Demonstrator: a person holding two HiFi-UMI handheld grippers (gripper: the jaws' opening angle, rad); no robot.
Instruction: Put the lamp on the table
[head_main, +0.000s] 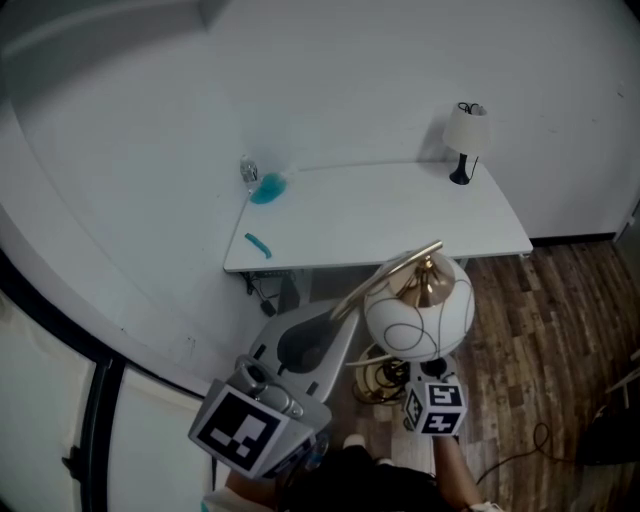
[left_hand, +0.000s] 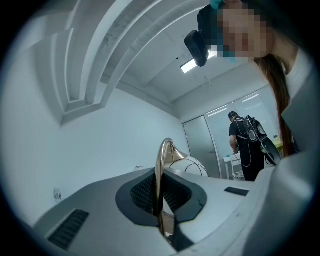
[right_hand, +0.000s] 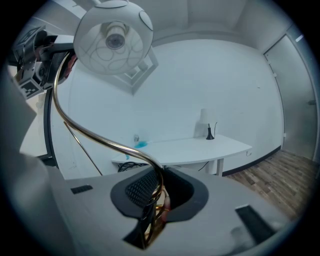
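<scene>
left gripper (left_hand: 160, 207): its jaws are clamped on the gold arc tube (left_hand: 161, 170) of the lamp (head_main: 405, 320). the lamp hangs in the air above the wood floor (head_main: 540, 320), just short of the near edge of the tabletop (head_main: 400, 225), and is not yet on it.

handle the white globe shade (head_main: 418, 310) as fragile, probably glass, and as the heavy upper end. the thin tube looks stiff but smooth, so expect it to slide or turn in the jaws if you tilt the lamp. grip the metal only, never the globe.

right gripper (right_hand: 152, 207): its jaws are closed on the lower run of the same tube, close to the gold base (head_main: 375, 382). this grip probably carries most of the weight, so keep the base low and level.

items on the tabletop, from the left:
- a clear glass (head_main: 248, 168) at the back left corner, with a teal object (head_main: 267, 188) just beside it.
- a teal strip (head_main: 258, 244) near the front left edge.
- a small table lamp (head_main: 466, 138) at the back right corner.

the middle of the tabletop carries nothing, so set the base down there. the near edge is the one obstacle in the path, so lift the base above it. cables (head_main: 262, 290) hang under the left end, so keep the base away from them.
</scene>
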